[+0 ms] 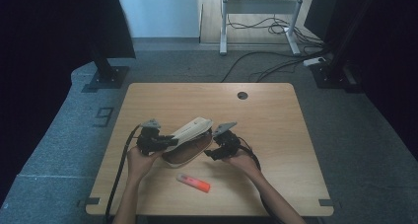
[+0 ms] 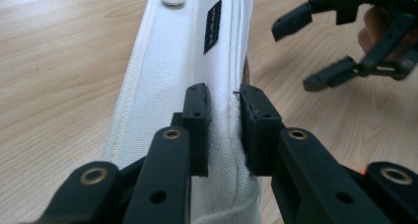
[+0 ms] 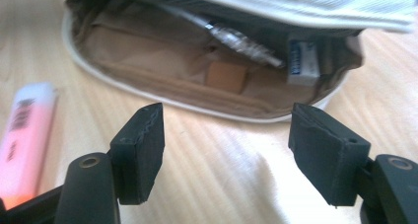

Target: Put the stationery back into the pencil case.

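A white pencil case (image 1: 185,154) lies open at the middle of the wooden table (image 1: 276,135), showing a tan lining (image 3: 162,51). My left gripper (image 1: 167,141) is shut on the edge of its white lid flap (image 2: 167,76) and holds the flap lifted; the pads (image 2: 197,115) pinch the fabric. Inside the case lie a clear pen (image 3: 236,39) and a white eraser (image 3: 301,61). My right gripper (image 3: 226,140) stands open just outside the case's mouth, nothing between its fingers; it sits to the right of the case (image 1: 211,153). A pink highlighter (image 1: 193,183) lies on the table in front of the case.
A round cable hole (image 1: 242,95) sits near the table's far edge. Black stands (image 1: 106,71) rest on the grey floor to the left and right behind the table. A white desk frame (image 1: 224,21) with loose cables is farther back.
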{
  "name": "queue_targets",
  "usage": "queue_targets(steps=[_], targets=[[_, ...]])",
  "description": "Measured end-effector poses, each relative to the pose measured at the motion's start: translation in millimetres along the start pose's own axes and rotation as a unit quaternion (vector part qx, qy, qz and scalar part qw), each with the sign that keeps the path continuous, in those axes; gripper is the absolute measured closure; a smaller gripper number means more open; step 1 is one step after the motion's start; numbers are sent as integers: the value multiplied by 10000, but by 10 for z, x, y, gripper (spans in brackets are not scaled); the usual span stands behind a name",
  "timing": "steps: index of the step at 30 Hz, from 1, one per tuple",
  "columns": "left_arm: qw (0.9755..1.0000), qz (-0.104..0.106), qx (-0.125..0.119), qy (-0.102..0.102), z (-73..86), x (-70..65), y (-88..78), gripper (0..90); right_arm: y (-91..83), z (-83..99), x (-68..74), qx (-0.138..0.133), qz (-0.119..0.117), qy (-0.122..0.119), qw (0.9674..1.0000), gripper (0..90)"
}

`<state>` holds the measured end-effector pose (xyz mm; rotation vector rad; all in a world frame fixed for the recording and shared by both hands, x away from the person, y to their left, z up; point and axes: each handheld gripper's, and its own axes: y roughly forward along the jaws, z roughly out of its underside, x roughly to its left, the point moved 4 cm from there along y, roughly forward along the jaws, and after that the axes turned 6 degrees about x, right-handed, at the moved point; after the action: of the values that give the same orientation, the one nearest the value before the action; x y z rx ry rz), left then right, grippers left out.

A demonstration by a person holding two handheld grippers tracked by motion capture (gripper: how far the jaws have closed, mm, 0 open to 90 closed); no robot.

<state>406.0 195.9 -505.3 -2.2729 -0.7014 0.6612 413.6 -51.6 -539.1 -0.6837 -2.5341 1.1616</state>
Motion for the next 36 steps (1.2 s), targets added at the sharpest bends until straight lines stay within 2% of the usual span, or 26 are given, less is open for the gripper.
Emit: queue_targets(steps=[7,18,26,36], targets=[[10000,3,-2,-7,1,2,2,747,-12,90,142,17,-237,-29,9997,276],[10000,-7,0,-3,1,0,1,747,-51,139,375,-34,-399,-220,9990,286],[10000,-9,-5,-7,1,-2,2,747,-3,180,542,-15,-550,-300,9980,292],[10000,-8,-2,-10,1,-4,4,747,47,185,806,-4,-967,-533,9939,382]])
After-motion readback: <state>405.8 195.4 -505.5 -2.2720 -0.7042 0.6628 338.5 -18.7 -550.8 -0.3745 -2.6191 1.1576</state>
